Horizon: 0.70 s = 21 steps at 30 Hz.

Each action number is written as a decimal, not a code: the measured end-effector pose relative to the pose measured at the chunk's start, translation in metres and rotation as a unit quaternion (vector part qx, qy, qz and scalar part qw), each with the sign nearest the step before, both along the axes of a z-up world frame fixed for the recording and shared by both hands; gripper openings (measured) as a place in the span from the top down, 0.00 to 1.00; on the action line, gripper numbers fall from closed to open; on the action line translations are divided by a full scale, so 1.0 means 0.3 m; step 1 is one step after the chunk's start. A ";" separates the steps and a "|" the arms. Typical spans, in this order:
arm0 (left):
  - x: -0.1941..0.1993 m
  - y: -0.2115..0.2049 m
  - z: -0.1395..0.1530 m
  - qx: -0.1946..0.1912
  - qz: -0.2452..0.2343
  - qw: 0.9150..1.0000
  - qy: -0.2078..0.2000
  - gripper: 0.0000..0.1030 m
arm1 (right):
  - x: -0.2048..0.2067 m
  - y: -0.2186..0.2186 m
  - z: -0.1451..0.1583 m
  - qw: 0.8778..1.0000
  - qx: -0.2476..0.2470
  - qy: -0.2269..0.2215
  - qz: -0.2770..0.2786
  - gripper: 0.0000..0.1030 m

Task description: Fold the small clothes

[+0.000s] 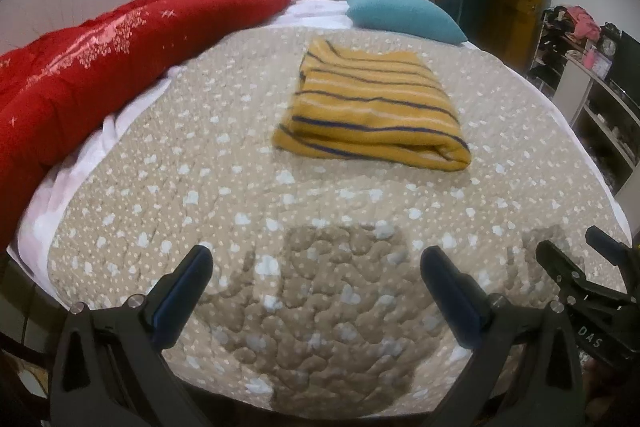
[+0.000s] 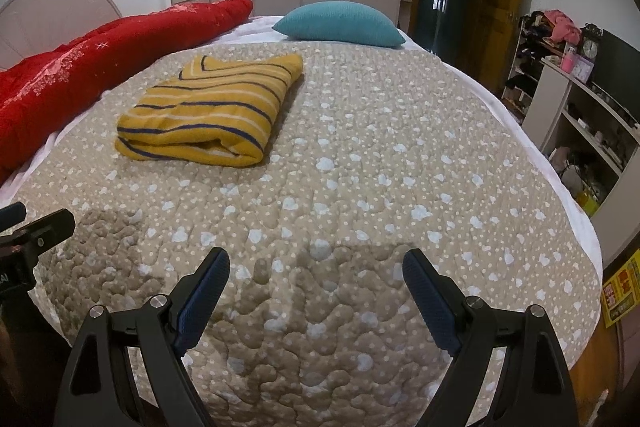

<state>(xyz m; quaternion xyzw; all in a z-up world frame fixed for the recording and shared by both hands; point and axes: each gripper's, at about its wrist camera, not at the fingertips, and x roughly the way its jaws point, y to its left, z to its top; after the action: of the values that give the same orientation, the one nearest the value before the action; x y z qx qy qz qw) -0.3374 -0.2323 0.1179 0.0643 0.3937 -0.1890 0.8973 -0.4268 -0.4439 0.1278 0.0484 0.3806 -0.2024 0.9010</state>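
Both claws were off the garment, hovering over the near part of the bed. Left claw (image 1: 316,263) was wide, blue pads (image 1: 182,301) well apart, nothing between them but quilt. Right claw (image 2: 316,267) was wide too, pads (image 2: 204,301) spread, empty.

Striped top (image 1: 372,111), mustard w/ navy + white stripes, lay folded into a thick rectangular bundle on the beige dotted quilt (image 1: 224,187). Left wrist cam: at 12 o'clock from the claw, slightly toward 1, well apart from the fingertips. Right wrist cam: same top (image 2: 212,115) at approx 11 o'clock, also well apart. Folded edge faced the cams, layers visible at the near end.

Right claw's tips showed at 3–4 o'clock in the left cam (image 1: 576,247); left claw's tips showed at 9 o'clock in the right cam (image 2: 36,223). So the two sat side by side, apart.

Red duvet (image 1: 80,75) was bunched along the bed's left edge, 10 o'clock from the top, not touching it. Teal pillow (image 2: 340,23) lay at the far end of the bed, beyond the top, apart from it. Quilt showed claw shadows under both claws. Shelf unit (image 2: 580,115) w/ clutter stood off the bed at 2–3 o'clock.
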 end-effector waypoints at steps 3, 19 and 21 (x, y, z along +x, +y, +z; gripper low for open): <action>-0.008 -0.006 0.006 0.003 -0.004 1.000 -0.005 0.00 | 0.000 0.003 -0.002 1.000 -0.002 0.001 0.001 0.11; -0.016 -0.018 0.001 0.004 -0.010 1.000 -0.008 0.00 | 0.002 0.026 0.004 1.000 -0.010 -0.005 0.006 0.11; -0.014 -0.019 0.000 0.003 -0.013 1.000 -0.006 0.00 | 0.003 0.028 0.004 1.000 -0.010 -0.005 0.007 0.11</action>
<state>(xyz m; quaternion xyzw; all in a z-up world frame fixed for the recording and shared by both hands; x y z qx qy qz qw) -0.3416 -0.2380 0.1178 0.0729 0.3877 -0.1988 0.8971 -0.4259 -0.4356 0.1290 0.0375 0.3746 -0.1999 0.9046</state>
